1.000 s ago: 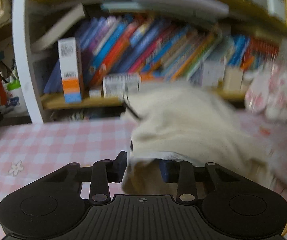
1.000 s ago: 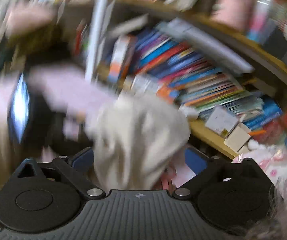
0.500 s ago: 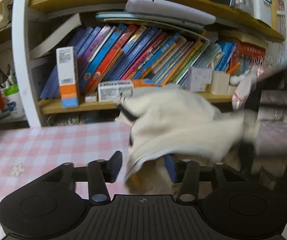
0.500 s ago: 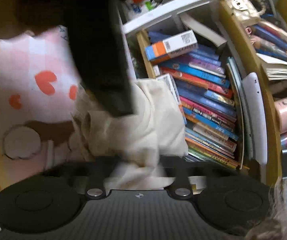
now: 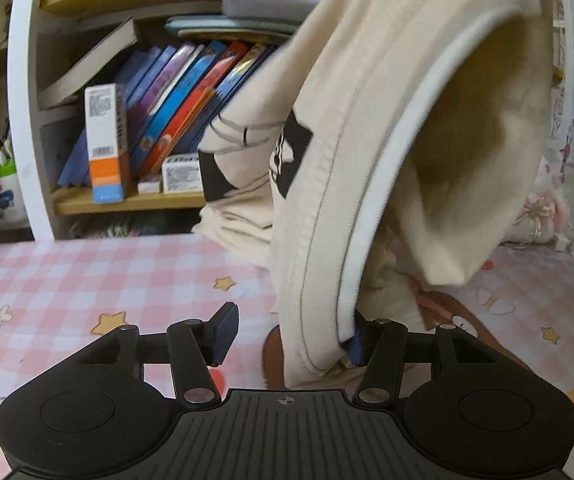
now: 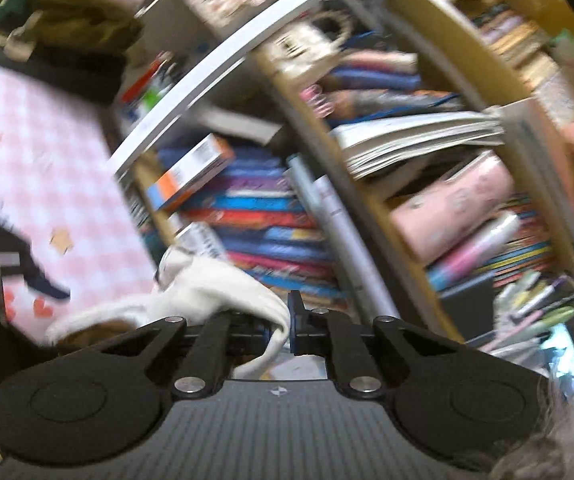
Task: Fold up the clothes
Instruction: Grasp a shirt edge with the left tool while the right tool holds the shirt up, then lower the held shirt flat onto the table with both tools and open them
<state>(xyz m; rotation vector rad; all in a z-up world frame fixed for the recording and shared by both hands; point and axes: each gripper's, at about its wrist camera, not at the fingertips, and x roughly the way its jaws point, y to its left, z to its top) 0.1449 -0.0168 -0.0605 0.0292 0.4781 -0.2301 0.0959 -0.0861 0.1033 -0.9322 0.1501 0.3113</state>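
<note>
A cream T-shirt [image 5: 367, 140] with a black print hangs lifted above the pink checked tablecloth [image 5: 87, 276]. In the left wrist view its hem drapes between the fingers of my left gripper [image 5: 291, 334], whose jaws stand wide apart. The right finger is mostly hidden by the cloth. In the right wrist view my right gripper [image 6: 283, 320] is shut on a bunched edge of the cream T-shirt [image 6: 215, 292] and holds it up, tilted toward the bookshelf.
A bookshelf [image 5: 135, 200] packed with books [image 5: 191, 108] stands behind the table; an orange and blue box [image 5: 105, 144] stands on its lower shelf. Pens and a pink case [image 6: 451, 208] fill shelves in the right wrist view.
The right gripper has closed on the shirt and swung it upward. The shirt now hangs tall in front of the left gripper, whose jaws have opened wider.
</note>
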